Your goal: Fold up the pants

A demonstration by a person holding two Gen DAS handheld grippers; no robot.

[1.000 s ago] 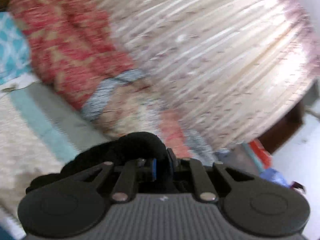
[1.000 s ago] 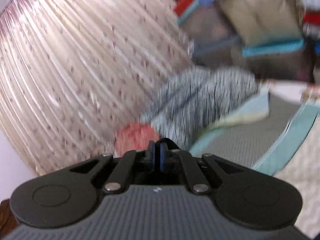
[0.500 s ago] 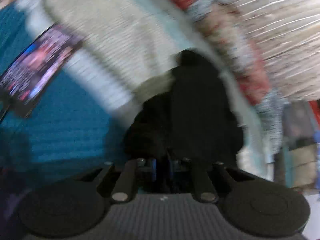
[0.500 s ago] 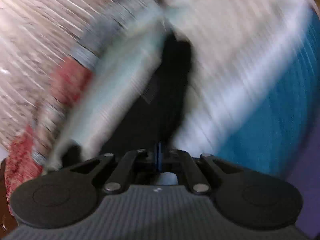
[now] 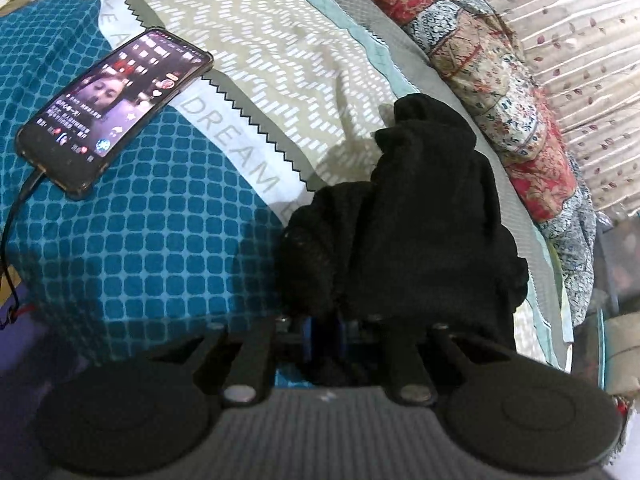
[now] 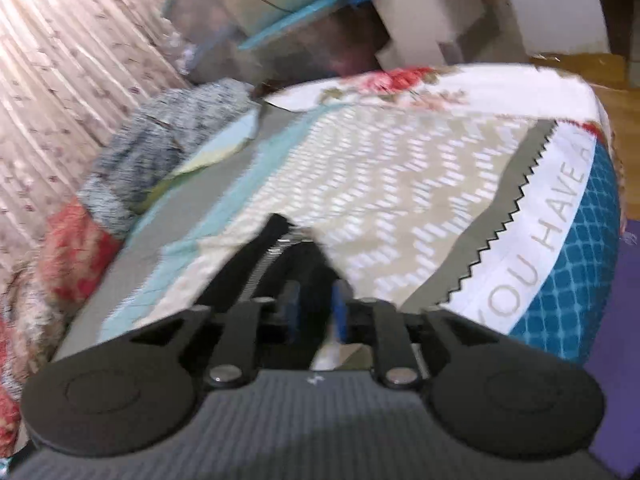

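One patterned bedspread (image 5: 168, 248) under a phone (image 5: 116, 108); left tongs (image 5: 323, 330) clamping black pants (image 5: 420, 216), right tongs (image 6: 316, 312) parted.

Phone (image 5: 114, 110) blocks left; quilt roll (image 5: 492, 80) hems right; bedspread (image 5: 288, 60) between open.

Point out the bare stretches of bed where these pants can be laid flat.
Free: the beige zigzag panel between the phone and the bunched black pants, and the teal checked area below the phone. Crowded: the far edge, where floral bedding is piled.
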